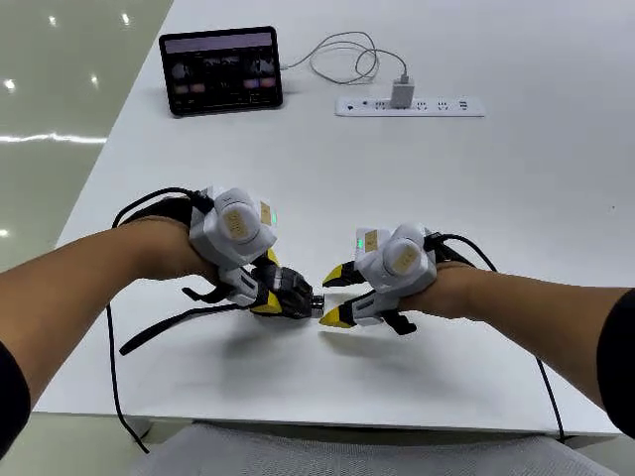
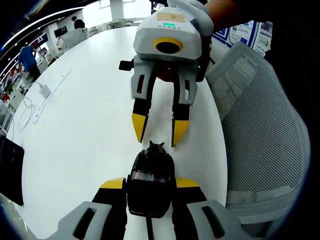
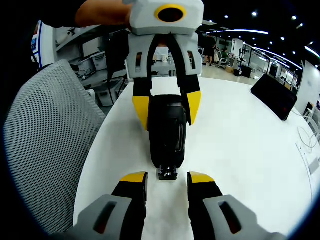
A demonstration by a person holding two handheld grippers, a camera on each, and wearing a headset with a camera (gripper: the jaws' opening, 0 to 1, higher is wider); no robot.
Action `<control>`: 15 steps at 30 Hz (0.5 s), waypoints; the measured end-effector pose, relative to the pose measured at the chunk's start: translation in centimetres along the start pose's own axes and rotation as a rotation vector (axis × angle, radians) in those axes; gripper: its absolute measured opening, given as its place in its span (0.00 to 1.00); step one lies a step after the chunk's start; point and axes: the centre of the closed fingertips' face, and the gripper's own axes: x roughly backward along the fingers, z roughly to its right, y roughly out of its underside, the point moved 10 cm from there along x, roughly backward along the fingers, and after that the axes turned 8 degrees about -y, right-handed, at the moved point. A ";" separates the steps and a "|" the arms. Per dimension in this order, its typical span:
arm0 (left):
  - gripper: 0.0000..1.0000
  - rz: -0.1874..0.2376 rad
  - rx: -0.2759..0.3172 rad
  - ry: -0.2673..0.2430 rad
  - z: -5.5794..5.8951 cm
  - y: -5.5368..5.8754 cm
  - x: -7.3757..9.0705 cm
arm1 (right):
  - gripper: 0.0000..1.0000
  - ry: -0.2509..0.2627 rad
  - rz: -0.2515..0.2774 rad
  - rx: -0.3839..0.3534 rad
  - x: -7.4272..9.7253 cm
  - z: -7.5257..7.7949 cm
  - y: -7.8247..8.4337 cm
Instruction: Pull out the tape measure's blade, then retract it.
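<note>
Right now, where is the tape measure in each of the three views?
Head view: tape measure, low centre, in the left gripper.
Left gripper view: bottom centre, between its own jaws.
Right gripper view: centre, held by the left gripper.
Shared landmark: the tablet.

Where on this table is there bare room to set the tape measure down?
Widest bare patch: the table between the tablet, power strip and both tools. Right of the strip is bare too. Crowded at the near edge, where the left tool holds the tape measure facing the open right tool.
</note>
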 end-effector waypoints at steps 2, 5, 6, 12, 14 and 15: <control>0.30 0.003 0.007 -0.004 0.0 0.0 0.0 | 0.25 -0.013 -0.004 -0.020 -0.4 0.2 0.2; 0.30 0.013 0.021 -0.007 0.0 0.1 0.0 | 0.20 0.009 -0.003 -0.029 -0.9 0.5 0.1; 0.30 0.015 0.021 -0.008 0.0 0.1 0.0 | 0.18 0.010 0.007 -0.035 -0.9 0.6 0.0; 0.30 0.014 0.020 -0.007 0.0 0.2 0.1 | 0.14 -0.018 -0.032 0.012 -1.7 0.4 -0.2; 0.30 0.014 0.022 -0.008 0.0 0.2 0.1 | 0.13 -0.020 -0.022 0.005 -1.6 0.4 -0.1; 0.30 0.013 0.027 -0.012 0.0 0.2 0.1 | 0.11 -0.027 -0.018 -0.007 -1.4 0.4 0.0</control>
